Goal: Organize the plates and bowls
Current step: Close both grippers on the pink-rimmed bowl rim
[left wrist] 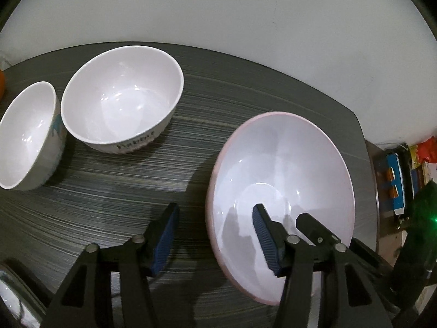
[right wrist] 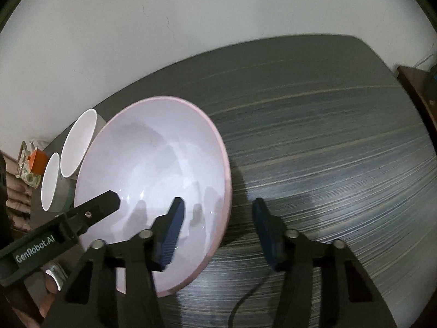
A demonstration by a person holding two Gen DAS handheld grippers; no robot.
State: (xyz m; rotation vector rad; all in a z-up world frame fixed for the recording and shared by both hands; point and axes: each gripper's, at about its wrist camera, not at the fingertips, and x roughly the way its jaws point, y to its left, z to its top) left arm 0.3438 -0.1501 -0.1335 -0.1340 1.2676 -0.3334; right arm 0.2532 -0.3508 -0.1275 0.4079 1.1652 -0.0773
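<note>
Pale pink edges the rim of the large bowl [left wrist: 281, 191] that fills the right half of the left wrist view, standing upright on the dark streaked worktop [left wrist: 109, 191]. The left gripper [left wrist: 215, 235] straddles the bowl's left wall: one blue pad hangs outside over the worktop, the other reaches inside the bowl, and the pads are apart from the wall, so the gripper is spread and pinches nothing. The right gripper's black finger shows just beside it, inside the bowl. Farther left stand two white bowls, the lettered bowl [left wrist: 123, 101] and, just beside it at the edge of the view, a smaller patterned bowl [left wrist: 27, 136].

In the right wrist view the same pink-rimmed bowl [right wrist: 153, 180] lies left of centre. The right gripper [right wrist: 218, 229] straddles its right wall, one pad inside and one outside over the worktop [right wrist: 327, 164], with a clear gap on both sides of the rim; it too is spread and empty. The left gripper's black finger [right wrist: 101, 205] enters from the left over the bowl. The two white bowls [right wrist: 76, 147] sit beyond, close together.

The step in hand looks like a two-sided grasp of the big bowl. The next move probably calls for both grippers to sink a little, close evenly on opposite walls, then lift level so the bowl does not tip.
</note>
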